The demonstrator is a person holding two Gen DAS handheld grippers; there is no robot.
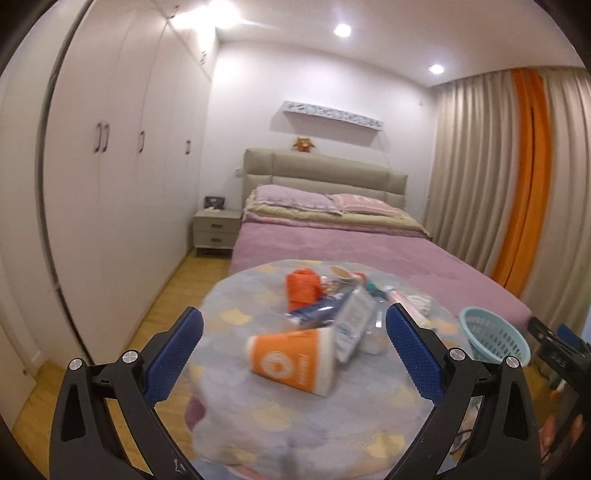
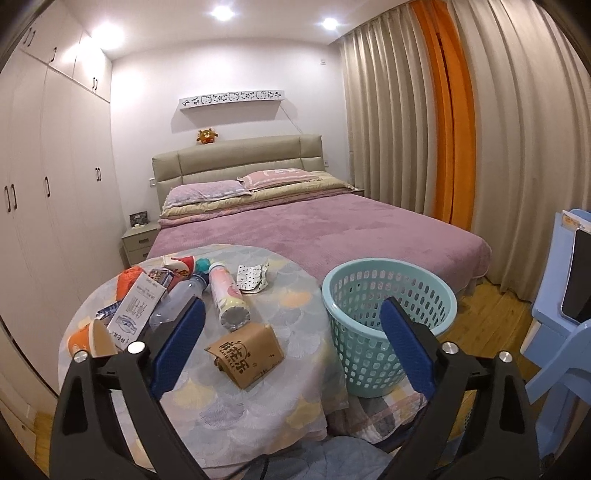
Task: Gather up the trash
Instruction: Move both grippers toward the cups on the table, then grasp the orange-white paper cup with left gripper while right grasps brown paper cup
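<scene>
Blue-padded left claw (image 1: 294, 328) and right claw (image 2: 293, 323), both spread empty, tilt down over table (image 2: 280, 398).

Warm recessed ceiling lights (image 2: 222, 13) glare on wardrobe (image 2: 55, 155); left view motion-blurred over table (image 1: 236, 317); right view sharp; fisheye edges bowed, vignetted.

Left gripper (image 1: 294, 332) has black, triangular-cutout arms with silver screws. Right gripper (image 2: 293, 325) matches; blue dimpled pads (image 2: 180, 343) line its fingers.
</scene>
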